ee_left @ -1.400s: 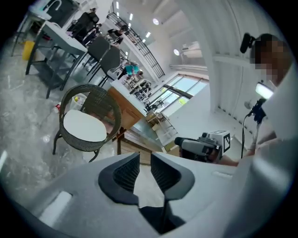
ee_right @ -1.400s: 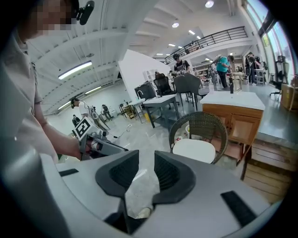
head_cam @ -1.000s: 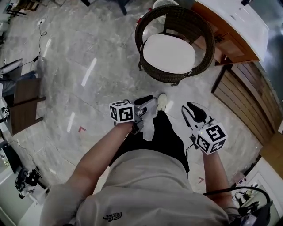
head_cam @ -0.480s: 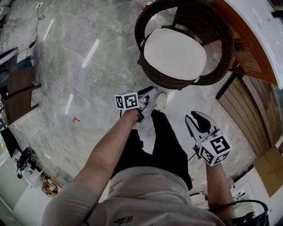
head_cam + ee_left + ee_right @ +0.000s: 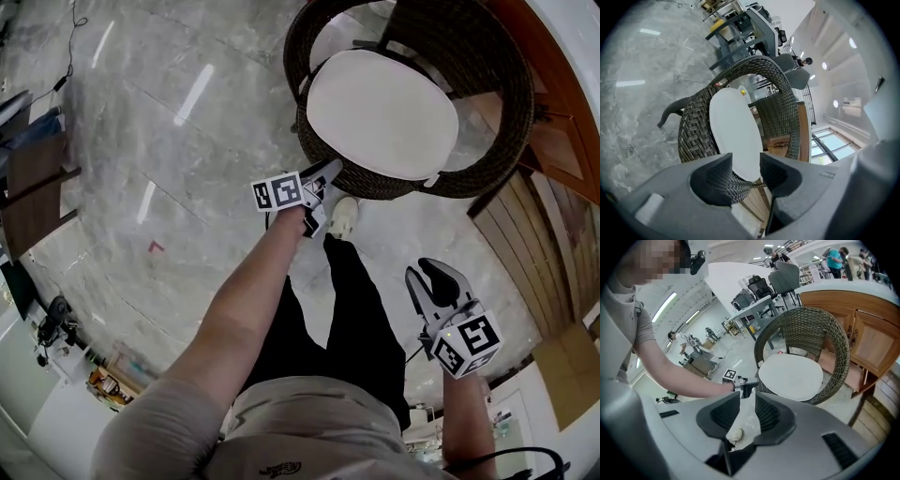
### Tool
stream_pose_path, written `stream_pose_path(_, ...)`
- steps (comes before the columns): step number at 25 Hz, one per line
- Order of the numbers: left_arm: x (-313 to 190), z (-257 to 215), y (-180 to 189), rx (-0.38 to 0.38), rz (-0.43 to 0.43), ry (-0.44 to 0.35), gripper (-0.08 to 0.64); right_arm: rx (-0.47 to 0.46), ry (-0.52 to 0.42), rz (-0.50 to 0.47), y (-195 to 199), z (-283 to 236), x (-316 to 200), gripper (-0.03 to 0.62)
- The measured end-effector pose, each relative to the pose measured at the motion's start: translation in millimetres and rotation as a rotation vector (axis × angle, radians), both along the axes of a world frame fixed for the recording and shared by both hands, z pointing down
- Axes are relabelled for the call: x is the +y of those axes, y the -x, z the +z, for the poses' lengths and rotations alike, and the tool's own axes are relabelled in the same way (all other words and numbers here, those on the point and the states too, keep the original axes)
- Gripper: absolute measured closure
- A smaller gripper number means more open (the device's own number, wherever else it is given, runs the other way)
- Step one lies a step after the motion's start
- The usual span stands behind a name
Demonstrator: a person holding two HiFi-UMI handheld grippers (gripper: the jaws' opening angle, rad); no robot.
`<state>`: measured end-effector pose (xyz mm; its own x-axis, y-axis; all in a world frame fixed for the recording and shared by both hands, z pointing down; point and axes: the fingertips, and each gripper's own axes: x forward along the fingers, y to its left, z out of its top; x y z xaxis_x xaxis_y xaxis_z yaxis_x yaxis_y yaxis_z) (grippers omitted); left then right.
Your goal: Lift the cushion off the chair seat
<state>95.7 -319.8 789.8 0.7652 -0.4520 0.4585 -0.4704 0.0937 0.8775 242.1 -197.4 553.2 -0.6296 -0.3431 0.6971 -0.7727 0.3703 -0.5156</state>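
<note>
A round white cushion (image 5: 382, 112) lies on the seat of a dark wicker tub chair (image 5: 487, 84). My left gripper (image 5: 323, 174) reaches out at the chair's front rim, just short of the cushion's near edge. Its jaws are opening, and nothing is between them. In the left gripper view the cushion (image 5: 733, 131) shows beyond the gap of the left gripper (image 5: 746, 161), with the wicker rim (image 5: 696, 133) close below. My right gripper (image 5: 431, 279) hangs back over the floor, to the right of my leg. Its jaws stand a little apart, with nothing between them. The right gripper (image 5: 747, 405) faces the cushion (image 5: 790, 377).
A wooden counter with cabinet doors (image 5: 562, 141) and a slatted wood panel (image 5: 530, 248) stand close to the chair's right. My shoe (image 5: 343, 216) is just before the chair. Dark furniture (image 5: 33, 187) lines the left edge of the marble floor. People stand far off (image 5: 684, 341).
Both grippers have sunk and moved toward the chair. The left has reached out to the chair's front rim, and its jaws stand wider. The chair looks larger and nearer.
</note>
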Motion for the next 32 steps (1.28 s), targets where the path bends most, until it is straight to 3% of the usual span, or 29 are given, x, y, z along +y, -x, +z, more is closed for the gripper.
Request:
stream_pose_path(10, -21, 43, 3, -0.013, -0.072, 0.052, 0.322, -0.019, 0.047, 0.006, 0, 27, -6, 0.482)
stream_pose_path(22, -55, 53, -5, 0.109, -0.208, 0.061, 0.322, -0.034, 0.088, 0.034, -2, 45, -1, 0.482)
stream_pose_path(32, -90, 54, -17, 0.19, -0.224, 0.018, 0.324, -0.041, 0.102, 0.051, -7, 54, 7, 0.485)
